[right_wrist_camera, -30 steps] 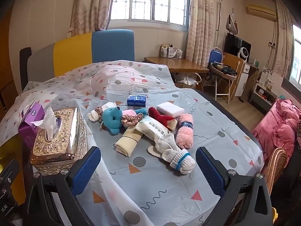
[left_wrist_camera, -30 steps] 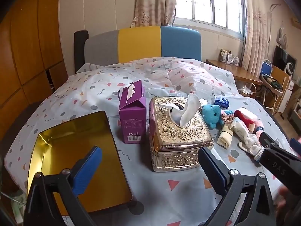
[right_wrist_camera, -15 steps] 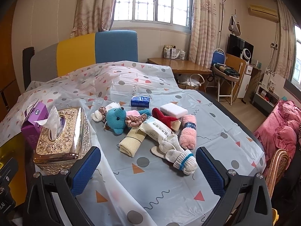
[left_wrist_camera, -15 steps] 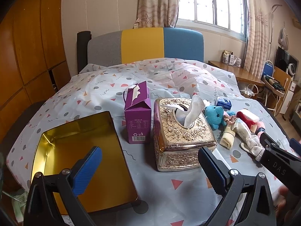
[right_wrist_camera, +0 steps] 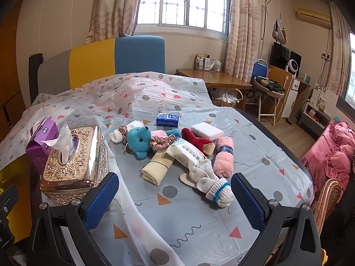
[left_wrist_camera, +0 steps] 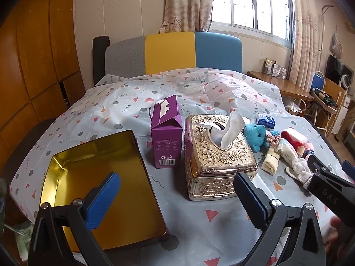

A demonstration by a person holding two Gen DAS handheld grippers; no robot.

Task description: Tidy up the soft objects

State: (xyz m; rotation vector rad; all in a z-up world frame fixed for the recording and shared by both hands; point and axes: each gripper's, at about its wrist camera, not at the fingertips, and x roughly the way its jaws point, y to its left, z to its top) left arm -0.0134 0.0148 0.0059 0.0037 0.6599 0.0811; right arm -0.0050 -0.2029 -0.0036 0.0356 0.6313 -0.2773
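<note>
My right gripper (right_wrist_camera: pixel 173 196) hangs wide and empty before the white sock (right_wrist_camera: pixel 213 187), nearest of the soft pile; my left gripper (left_wrist_camera: pixel 175 196), equally wide, waits by the empty gold tin (left_wrist_camera: pixel 66 161), judged the destination.

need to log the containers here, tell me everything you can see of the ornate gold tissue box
The ornate gold tissue box is a rectangular, shiny metallic-looking case embossed with roses and scrollwork on its lid and sides. A white tissue sticks up, crumpled, through the oval slot in the lid. It sits upright and closed on the patterned plastic bed cover, close beside the purple cardboard carton; whether they touch is unclear. The open gold tin tray lies beyond the carton, and the pile of soft items lies on its other side.
</note>
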